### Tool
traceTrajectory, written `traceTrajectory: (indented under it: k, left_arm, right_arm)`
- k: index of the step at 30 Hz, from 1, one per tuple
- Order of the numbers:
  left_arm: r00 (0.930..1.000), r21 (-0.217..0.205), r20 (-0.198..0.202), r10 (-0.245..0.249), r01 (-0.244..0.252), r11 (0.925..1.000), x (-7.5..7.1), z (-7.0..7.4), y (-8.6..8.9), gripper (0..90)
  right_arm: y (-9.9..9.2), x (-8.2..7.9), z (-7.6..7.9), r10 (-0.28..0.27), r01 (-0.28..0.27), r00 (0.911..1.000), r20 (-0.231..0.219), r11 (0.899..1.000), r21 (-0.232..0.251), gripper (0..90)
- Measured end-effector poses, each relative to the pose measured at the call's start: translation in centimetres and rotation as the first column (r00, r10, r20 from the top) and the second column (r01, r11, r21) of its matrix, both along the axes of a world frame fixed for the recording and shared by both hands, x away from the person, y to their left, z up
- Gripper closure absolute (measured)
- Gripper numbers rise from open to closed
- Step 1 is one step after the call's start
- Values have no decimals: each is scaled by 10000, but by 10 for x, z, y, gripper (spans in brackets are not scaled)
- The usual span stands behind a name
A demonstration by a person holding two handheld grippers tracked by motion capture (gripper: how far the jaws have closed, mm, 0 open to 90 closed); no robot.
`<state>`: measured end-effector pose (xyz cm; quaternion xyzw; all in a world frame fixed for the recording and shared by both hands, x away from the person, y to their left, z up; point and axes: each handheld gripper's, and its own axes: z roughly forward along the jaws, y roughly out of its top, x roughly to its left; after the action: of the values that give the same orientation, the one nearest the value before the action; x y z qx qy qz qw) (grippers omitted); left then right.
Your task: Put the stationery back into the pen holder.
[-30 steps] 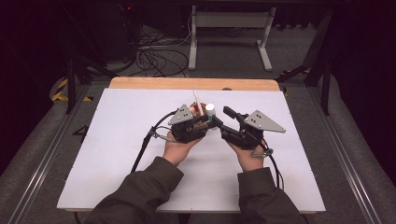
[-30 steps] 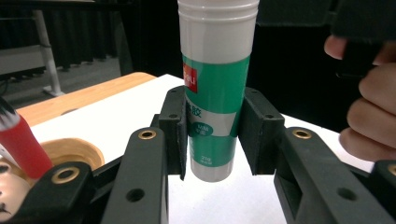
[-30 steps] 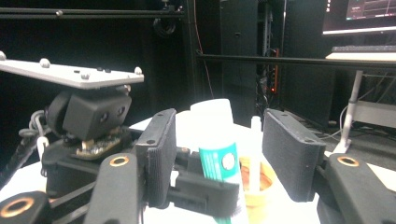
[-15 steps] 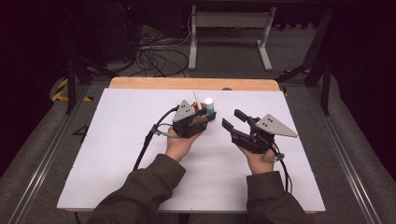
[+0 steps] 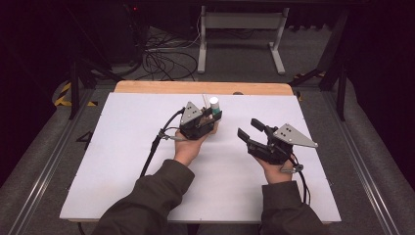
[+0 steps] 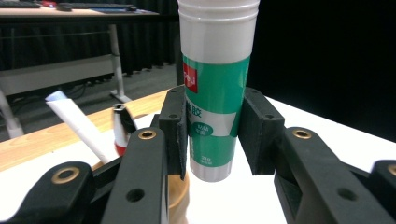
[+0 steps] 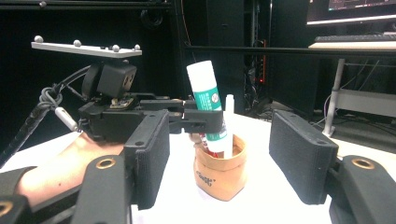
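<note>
Holding one glue stick (image 6: 215, 88), upright, between the pads of the left gripper (image 5: 208, 119): pads pressed on both sides of its green-and-white label, white cap up, base hanging just over the mouth of one small brown paper cup (image 7: 221, 171). Sitting on the white tabletop (image 5: 122, 161) toward its far edge, that cup, with the glue stick right above it. Counting inside the cup from the left gripper view: one white rolled tube (image 6: 79, 125) leaning out, one small red-and-white item (image 6: 120, 129) with a black clip, too blurred to name. Reading on the label: a red brand patch with white letters, partly turned away, then Chinese characters below it and smaller print too fine to make out; on the cup, dark lettering too small to read. Standing well to the right and apart from the cup, the right gripper (image 5: 250, 130), jaws wide and having just been opening, nothing between them. Counting grippers: two, one per hand, each with a grey plate and a trailing cable.
</note>
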<state>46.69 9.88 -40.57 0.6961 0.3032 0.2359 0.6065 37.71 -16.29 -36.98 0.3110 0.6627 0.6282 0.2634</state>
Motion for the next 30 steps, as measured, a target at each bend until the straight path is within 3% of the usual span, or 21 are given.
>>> traceTrajectory:
  k: [24,30]
  left_arm:
    - [9946,585,629,831,-868,9945,12,0,-11,655]
    - [9940,722,419,1012,-1040,9920,16,-3,-10,656]
  right_arm:
    - [-11,-3,-4,-179,180,9997,-155,9998,30,387]
    - [-11,-3,-4,-184,185,9997,-145,9998,37,387]
